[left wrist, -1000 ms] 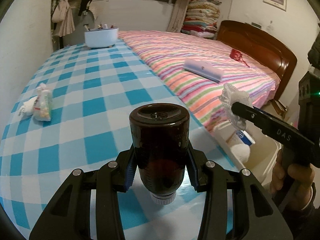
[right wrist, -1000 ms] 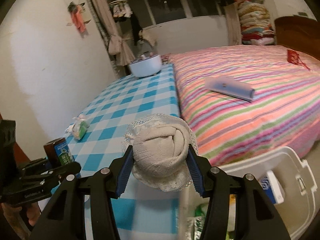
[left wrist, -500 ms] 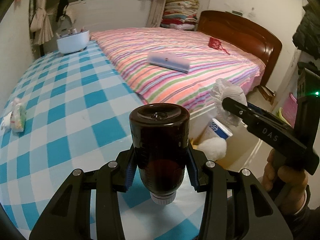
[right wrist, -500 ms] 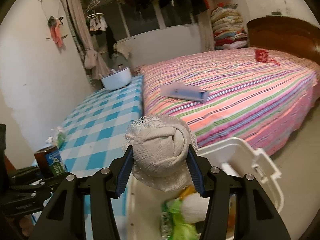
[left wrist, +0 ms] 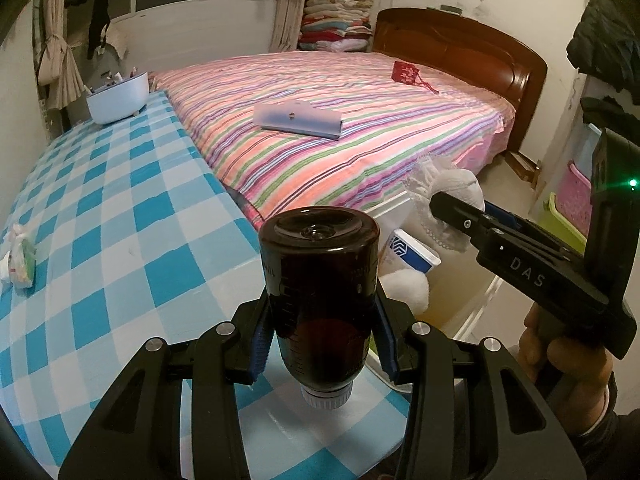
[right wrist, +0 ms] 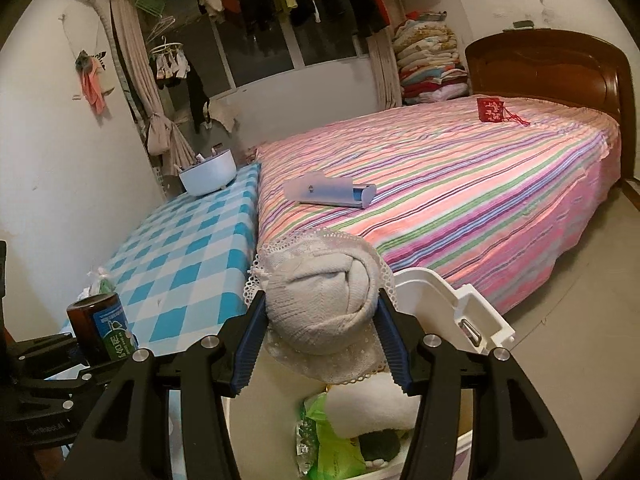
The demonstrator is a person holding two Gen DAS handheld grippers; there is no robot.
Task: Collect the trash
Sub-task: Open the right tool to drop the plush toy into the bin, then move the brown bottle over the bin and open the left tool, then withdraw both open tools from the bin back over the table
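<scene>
Now clamped in the left gripper (left wrist: 320, 344) — a brown bottle (left wrist: 320, 304), upside down above the checked tabletop (left wrist: 120, 208). Pinched in the right gripper (right wrist: 320, 340), jaws just easing wider — a lace-edged cloth bundle (right wrist: 320, 296), over the white bin (right wrist: 452, 300).

A table (left wrist: 120, 216) in a blue-and-white checked cloth stands flush along the side of the bed (left wrist: 360, 132), which wears a pink striped sheet. At the table's far end sits a pale blue bowl (left wrist: 116, 98) with small items poking out of it. Near its left edge lies a small knotted plastic bag (left wrist: 20, 258). In the middle of the bed lies a flat pale blue case (left wrist: 298, 120); toward the headboard end rests a small red pouch (left wrist: 406, 72) with a tassel. On the floor (right wrist: 580, 300), by the bed's near side, stands a white bin (right wrist: 452, 300).
</scene>
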